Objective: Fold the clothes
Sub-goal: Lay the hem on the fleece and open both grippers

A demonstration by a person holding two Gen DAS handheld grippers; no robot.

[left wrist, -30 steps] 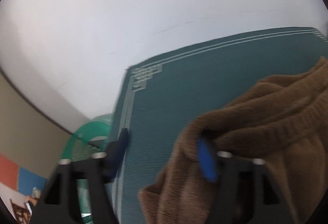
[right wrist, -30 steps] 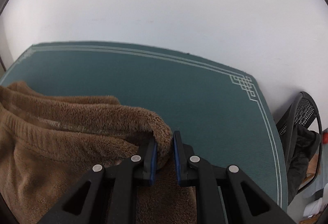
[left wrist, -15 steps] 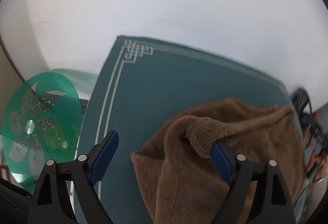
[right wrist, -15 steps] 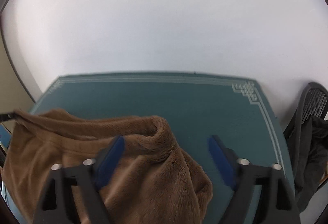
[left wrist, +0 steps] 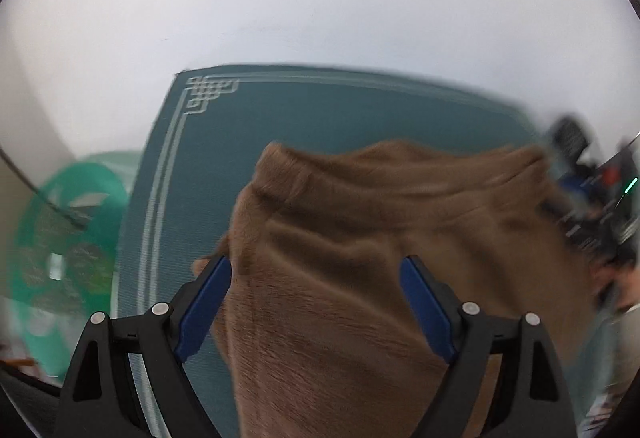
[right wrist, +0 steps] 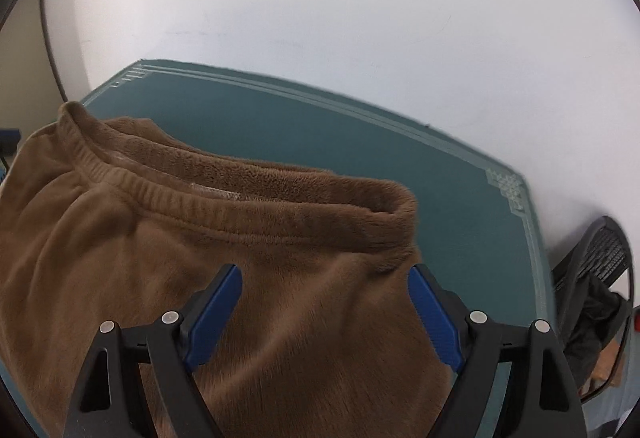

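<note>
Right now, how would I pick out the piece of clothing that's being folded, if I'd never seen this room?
Look for the dark teal mat with pale border lines, laid against a white wall. On it lies the brown fleece garment, the only clothing on the mat. What sets it apart is its fuzzy tan pile and the ribbed elastic waistband running along its far edge.

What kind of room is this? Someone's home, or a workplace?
Probably an office or lab corner set up for folding, not a home. A fuzzy brown fleece garment lies on a teal mat with a pale line border, against a plain white wall, with a black mesh office chair alongside.
</note>
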